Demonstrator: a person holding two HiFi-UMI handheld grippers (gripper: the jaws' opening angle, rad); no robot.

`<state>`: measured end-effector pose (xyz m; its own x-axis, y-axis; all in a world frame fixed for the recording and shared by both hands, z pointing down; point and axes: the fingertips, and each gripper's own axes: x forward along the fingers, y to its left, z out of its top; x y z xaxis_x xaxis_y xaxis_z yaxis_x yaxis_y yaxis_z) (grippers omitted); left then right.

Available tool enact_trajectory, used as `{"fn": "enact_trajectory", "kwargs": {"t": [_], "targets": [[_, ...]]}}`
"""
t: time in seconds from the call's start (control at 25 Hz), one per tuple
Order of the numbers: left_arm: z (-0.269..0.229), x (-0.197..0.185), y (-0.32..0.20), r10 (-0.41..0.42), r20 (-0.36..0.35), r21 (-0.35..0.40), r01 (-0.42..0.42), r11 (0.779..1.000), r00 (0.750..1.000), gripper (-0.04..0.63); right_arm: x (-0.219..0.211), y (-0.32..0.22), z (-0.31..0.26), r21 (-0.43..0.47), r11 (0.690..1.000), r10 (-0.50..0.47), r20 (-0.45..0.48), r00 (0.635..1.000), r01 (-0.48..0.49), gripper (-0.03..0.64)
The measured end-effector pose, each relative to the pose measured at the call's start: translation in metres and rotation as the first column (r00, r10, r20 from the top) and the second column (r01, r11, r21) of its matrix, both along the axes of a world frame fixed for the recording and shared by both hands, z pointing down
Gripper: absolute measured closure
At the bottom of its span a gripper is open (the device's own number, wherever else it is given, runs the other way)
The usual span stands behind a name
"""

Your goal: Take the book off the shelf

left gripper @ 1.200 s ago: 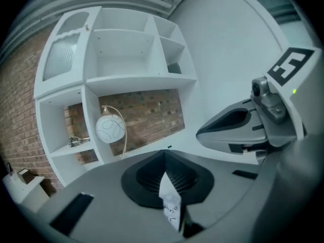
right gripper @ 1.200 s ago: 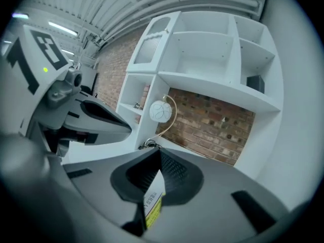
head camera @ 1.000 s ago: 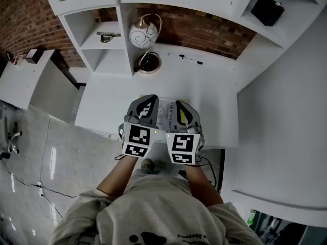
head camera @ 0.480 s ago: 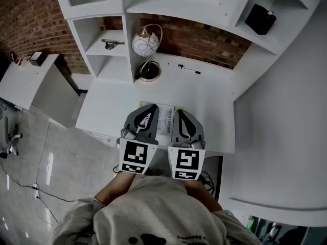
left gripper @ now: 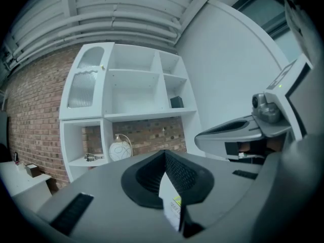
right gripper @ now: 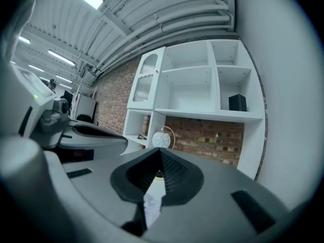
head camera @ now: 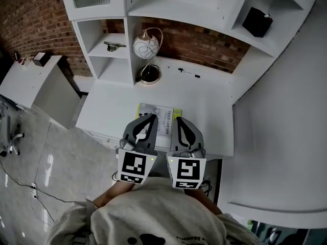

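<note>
A thin book with a white and yellow-green cover lies flat on the white desk, near its front edge. My left gripper and right gripper hover side by side over the book's near half, both pointing towards the shelves. Each has its jaws shut with nothing held. In the left gripper view, a sliver of the book shows below the closed pads of the left gripper. The right gripper view likewise shows a strip of the book under the shut right gripper.
A round white lamp stands at the desk's back beside the shelf unit. A black pen lies near the brick wall. A metal object sits in a left cubby and a black box in a right cubby. A low white cabinet stands at the left.
Both grippers have drawn back towards the person, uncovering more of the book, which stays on the desk. The head camera has tilted slightly.
</note>
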<state>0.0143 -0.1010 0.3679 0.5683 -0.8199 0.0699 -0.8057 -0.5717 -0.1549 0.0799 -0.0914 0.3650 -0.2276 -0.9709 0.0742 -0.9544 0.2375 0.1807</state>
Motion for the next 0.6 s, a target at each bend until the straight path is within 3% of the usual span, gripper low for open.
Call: {"fn": "enact_trajectory", "kwargs": {"t": [0.6], "targets": [[-0.002,0.019,0.004,-0.005,0.003,0.011,0.005,1.0,1.0,0.586,0.02,0.009,-0.001,0.018,1.0,-0.009,-0.02,1.0,0.009,0.598]]}}
